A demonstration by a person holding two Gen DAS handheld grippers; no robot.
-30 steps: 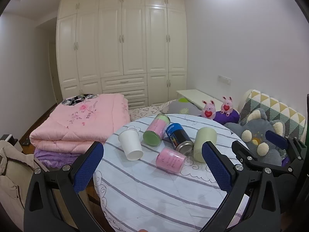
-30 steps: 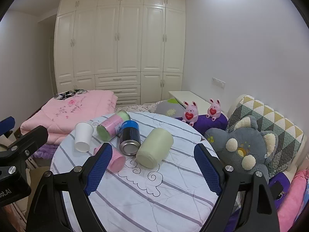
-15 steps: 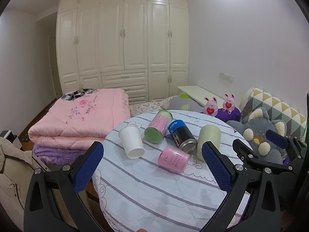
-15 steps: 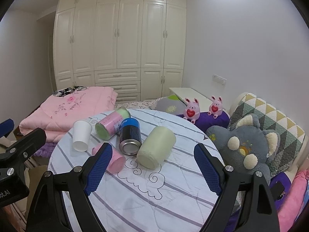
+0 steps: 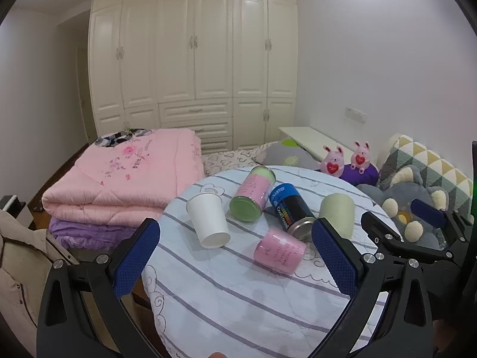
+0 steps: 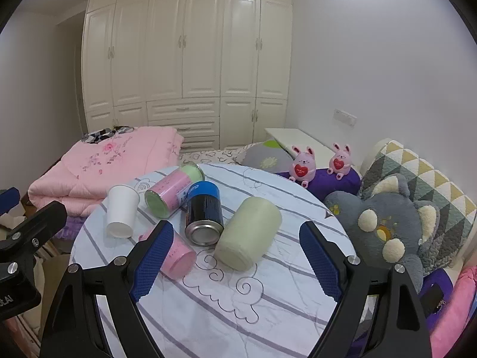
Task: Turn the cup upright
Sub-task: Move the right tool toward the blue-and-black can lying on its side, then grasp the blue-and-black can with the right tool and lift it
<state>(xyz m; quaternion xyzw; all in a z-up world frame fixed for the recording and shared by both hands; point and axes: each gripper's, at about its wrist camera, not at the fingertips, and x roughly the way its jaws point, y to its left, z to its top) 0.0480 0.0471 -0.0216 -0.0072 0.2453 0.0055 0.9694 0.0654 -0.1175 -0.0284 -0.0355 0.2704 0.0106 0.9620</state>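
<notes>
nearby, white cup (image 5: 208,222) beside pink canister (image 5: 253,194), blue can (image 6: 204,212), perhaps touching pale-green cup (image 6: 249,233), both jaws apart

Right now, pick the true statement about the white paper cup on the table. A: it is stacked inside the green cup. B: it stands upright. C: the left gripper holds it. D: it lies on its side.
D: the white paper cup lies tipped over on the table, beside the pink-and-green canister, untouched by either gripper.

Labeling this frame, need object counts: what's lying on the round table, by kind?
Cups: 3 (white cup, pink cup, pale green cup)
Cans: 2 (pink can, blue can)
Total: 5, all on their sides.
</notes>
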